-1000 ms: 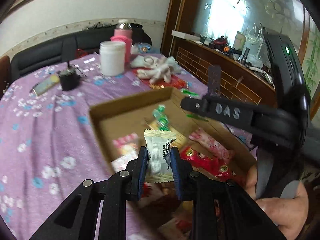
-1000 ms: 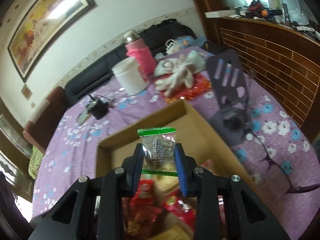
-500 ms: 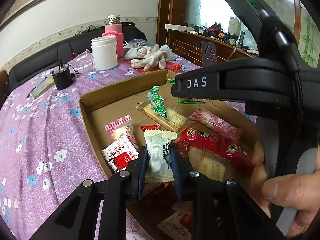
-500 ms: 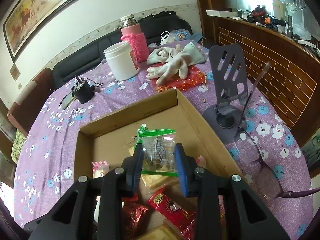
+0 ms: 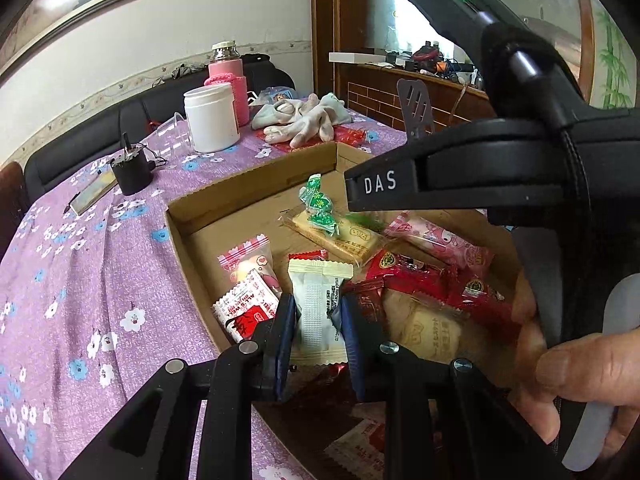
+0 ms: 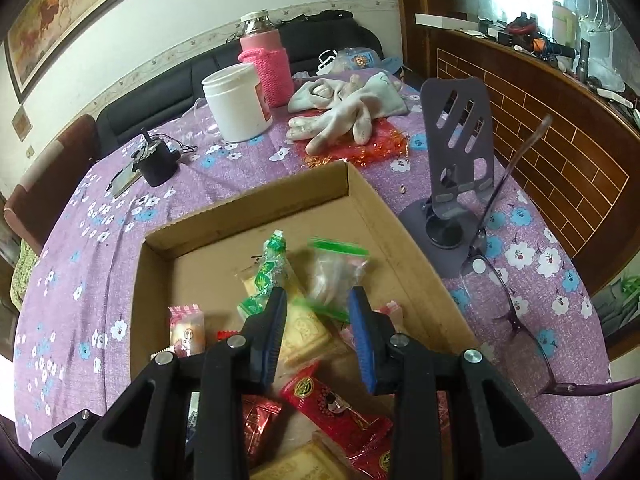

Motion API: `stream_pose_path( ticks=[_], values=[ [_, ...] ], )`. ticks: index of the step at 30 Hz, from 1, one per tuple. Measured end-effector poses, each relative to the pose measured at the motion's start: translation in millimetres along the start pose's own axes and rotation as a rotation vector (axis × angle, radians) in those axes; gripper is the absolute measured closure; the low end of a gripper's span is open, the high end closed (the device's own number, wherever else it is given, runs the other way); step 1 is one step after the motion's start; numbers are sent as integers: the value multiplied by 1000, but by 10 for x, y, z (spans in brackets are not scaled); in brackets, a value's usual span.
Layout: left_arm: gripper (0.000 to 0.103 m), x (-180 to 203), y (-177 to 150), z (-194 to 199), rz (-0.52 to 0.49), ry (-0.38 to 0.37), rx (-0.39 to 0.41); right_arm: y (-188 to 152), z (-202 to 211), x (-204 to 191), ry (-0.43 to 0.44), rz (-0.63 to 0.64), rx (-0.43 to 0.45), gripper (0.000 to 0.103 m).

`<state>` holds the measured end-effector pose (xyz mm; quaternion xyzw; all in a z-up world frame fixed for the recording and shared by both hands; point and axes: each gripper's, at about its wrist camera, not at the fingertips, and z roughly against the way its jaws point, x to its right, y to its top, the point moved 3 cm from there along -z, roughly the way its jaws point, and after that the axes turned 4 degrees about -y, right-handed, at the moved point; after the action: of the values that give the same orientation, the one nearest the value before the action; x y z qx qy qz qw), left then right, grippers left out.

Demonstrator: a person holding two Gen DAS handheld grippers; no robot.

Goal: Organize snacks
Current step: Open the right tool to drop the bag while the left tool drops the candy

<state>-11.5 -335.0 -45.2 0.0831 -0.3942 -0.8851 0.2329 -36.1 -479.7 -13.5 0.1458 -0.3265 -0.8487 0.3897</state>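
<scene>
A shallow cardboard box (image 5: 248, 188) on the purple flowered tablecloth holds several snack packets in red, pink and green. My left gripper (image 5: 318, 312) hangs low over its near side, shut on a cream-white packet (image 5: 318, 300) that stands upright between the pads. My right gripper (image 6: 316, 300) is over the box (image 6: 248, 208) with its jaws apart and nothing between them. A clear packet with green edges (image 6: 336, 276) is blurred just beyond its fingertips, above a biscuit pack. In the left wrist view, one of its fingers (image 5: 380, 184) reaches in from the right, and a hand (image 5: 580, 368) holds that tool.
Behind the box stand a white jar (image 6: 236, 104), a pink-sleeved bottle (image 6: 268, 68), a heap of pale gloves (image 6: 348, 108) and a small black object (image 6: 156, 164). To its right are a purple phone stand (image 6: 456, 152) and a pair of glasses (image 6: 512, 300).
The green-edged clear packet has left the right gripper's pads and is dropping into the box. The left gripper has sunk closer to the box, still gripping the cream packet.
</scene>
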Motion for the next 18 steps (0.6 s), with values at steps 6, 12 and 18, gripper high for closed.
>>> stream_pose_path(
  ticks=[6, 12, 18],
  values=[
    [79, 18, -5, -5, -14, 9, 1, 0, 1, -4, -1, 2, 0, 72],
    [79, 26, -4, -2, -21, 15, 6, 6, 16, -12, -7, 8, 9, 69],
    [79, 44, 2, 12, -32, 16, 15, 10, 23, -23, -14, 14, 15, 63]
  ],
)
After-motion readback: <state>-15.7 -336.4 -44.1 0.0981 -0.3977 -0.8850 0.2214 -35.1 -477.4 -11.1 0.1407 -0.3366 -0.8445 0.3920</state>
